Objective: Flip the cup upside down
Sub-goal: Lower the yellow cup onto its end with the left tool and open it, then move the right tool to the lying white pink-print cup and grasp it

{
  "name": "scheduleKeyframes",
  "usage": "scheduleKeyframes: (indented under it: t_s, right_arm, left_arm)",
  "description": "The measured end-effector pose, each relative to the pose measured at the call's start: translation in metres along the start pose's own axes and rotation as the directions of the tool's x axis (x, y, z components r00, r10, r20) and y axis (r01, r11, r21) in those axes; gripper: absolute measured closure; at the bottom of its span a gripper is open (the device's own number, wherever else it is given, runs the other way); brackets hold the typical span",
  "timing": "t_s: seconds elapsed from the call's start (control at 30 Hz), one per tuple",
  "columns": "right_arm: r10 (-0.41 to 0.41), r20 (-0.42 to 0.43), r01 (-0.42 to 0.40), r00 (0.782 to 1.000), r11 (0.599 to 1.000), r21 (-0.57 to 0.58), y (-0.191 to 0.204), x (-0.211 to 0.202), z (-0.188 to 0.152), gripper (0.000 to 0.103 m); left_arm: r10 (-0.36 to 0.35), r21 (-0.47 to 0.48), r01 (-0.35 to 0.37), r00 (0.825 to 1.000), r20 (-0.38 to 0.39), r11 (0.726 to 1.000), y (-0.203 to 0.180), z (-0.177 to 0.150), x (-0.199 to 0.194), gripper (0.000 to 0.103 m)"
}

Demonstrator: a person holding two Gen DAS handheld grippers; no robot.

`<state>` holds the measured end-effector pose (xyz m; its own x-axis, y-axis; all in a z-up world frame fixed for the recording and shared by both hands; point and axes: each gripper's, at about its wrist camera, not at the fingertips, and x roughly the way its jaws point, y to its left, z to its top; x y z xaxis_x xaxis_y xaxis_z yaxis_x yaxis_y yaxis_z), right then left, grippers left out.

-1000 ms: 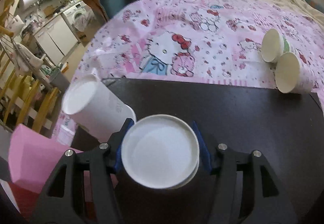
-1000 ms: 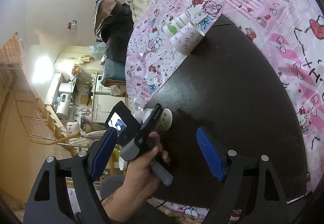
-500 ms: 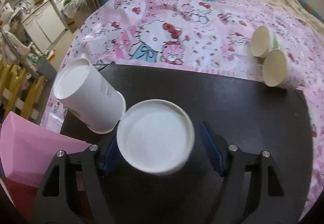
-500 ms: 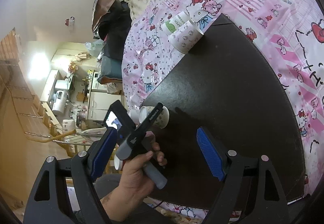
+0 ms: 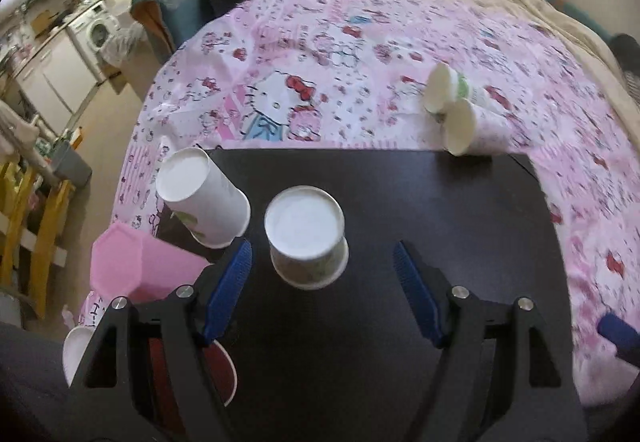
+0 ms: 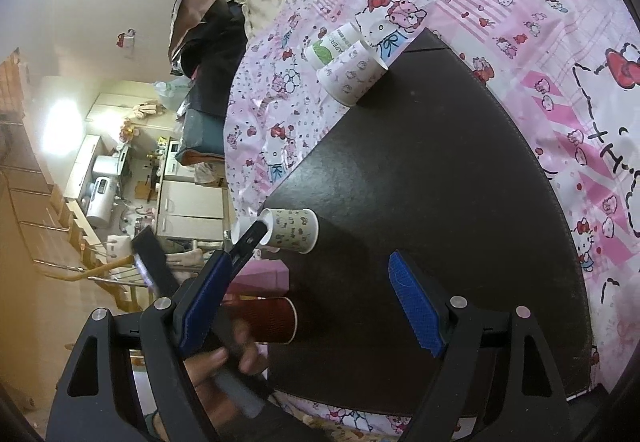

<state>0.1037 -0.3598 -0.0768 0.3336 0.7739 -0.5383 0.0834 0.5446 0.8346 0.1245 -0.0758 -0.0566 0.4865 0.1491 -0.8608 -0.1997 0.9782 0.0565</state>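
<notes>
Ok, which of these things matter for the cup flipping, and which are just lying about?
Job: left gripper, jaws just opened, pads off the printed cup, standing base up on the dark mat; two cups on their sides, likely next.
Lying about: pink box, red cup, cartoon bedsheet.

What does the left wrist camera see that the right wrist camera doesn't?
Only the left wrist view shows the flipped cup's flat white base from above and a pink box. Only the right wrist view shows a hand and the red cup's ribbed side. Both show the dark table and two cups lying on the pink bedspread.
</notes>
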Motion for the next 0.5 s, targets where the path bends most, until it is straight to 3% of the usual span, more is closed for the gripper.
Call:
scheduleKeyframes:
  t_s: [0.2,0.5]
  right_arm:
    - [-0.062,0.003,0.063,0.998,0.998,-0.013,-0.001,0.003,-0.003,0.02]
    - [-0.167,0.032,0.169,0.986,0.982,-0.081,0.011,0.01,-0.002,0.02]
  left_arm:
    - [-0.068,0.062,0.069,0.998,-0.012,0.996,-0.001,-0.004,-0.034,0.032]
    - [-0.179,0.082,0.177,0.984,0.018,0.981,0.031,0.012,-0.081,0.032]
